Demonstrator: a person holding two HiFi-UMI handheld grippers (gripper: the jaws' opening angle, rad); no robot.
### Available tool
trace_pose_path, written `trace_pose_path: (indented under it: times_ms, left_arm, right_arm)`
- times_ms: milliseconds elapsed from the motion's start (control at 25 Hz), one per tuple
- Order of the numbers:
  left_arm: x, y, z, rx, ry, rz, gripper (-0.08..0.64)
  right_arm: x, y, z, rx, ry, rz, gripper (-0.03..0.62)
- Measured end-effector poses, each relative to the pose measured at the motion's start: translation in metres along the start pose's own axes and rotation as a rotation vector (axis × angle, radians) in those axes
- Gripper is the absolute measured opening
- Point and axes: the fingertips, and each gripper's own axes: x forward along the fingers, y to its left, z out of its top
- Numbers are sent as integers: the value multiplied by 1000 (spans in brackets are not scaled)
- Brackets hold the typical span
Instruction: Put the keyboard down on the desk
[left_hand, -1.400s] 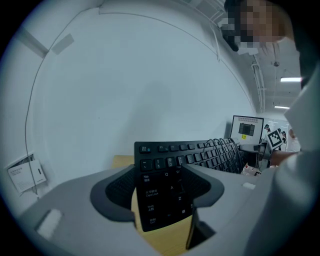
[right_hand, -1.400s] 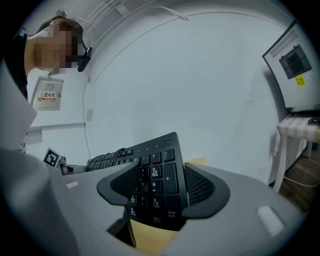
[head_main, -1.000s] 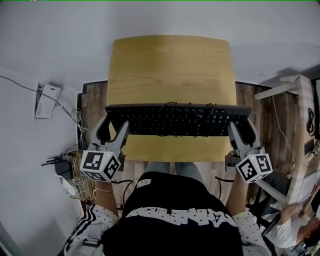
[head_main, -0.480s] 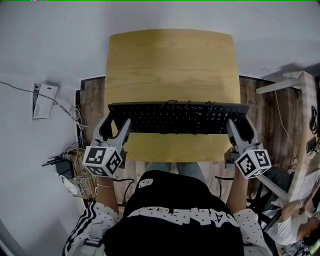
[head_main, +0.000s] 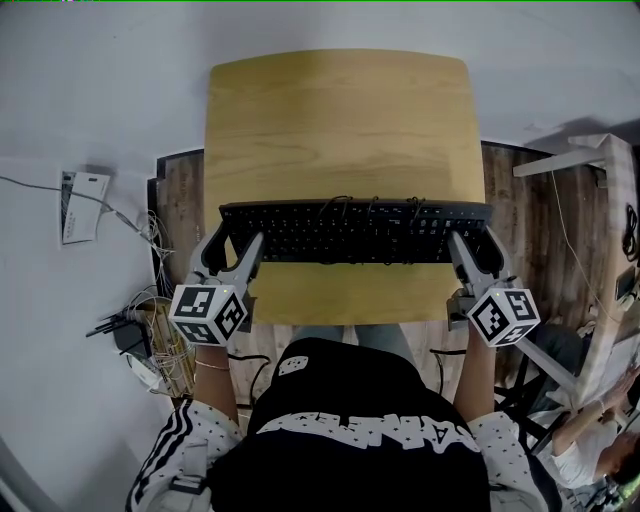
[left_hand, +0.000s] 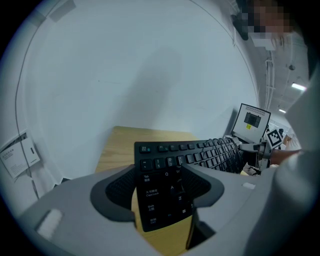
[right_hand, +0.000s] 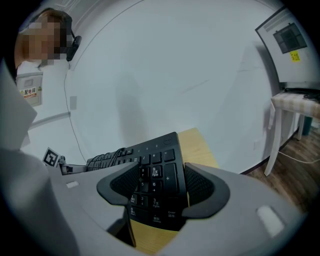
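two grippers clamping keyboard (head_main: 355, 232): left gripper (head_main: 238, 250) pinching left end, right gripper (head_main: 472, 250) pinching right end. keyboard stretching across near half of desk (head_main: 340, 120). more desk showing beyond keys than second ago; probably descending, contact unclear.

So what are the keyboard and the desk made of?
The keyboard looks like black matte plastic: moulded keys with white print. The desk top looks like light wood, or maybe a wood-look laminate: streaky yellowish grain, smooth surface.
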Motion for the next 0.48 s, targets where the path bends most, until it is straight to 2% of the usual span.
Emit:
trace_pose_path:
  times_ms: [480]
  left_arm:
    - [14, 8, -22, -23, 59, 0, 265]
  right_arm:
    - [11, -8, -22, 14, 58, -27, 298]
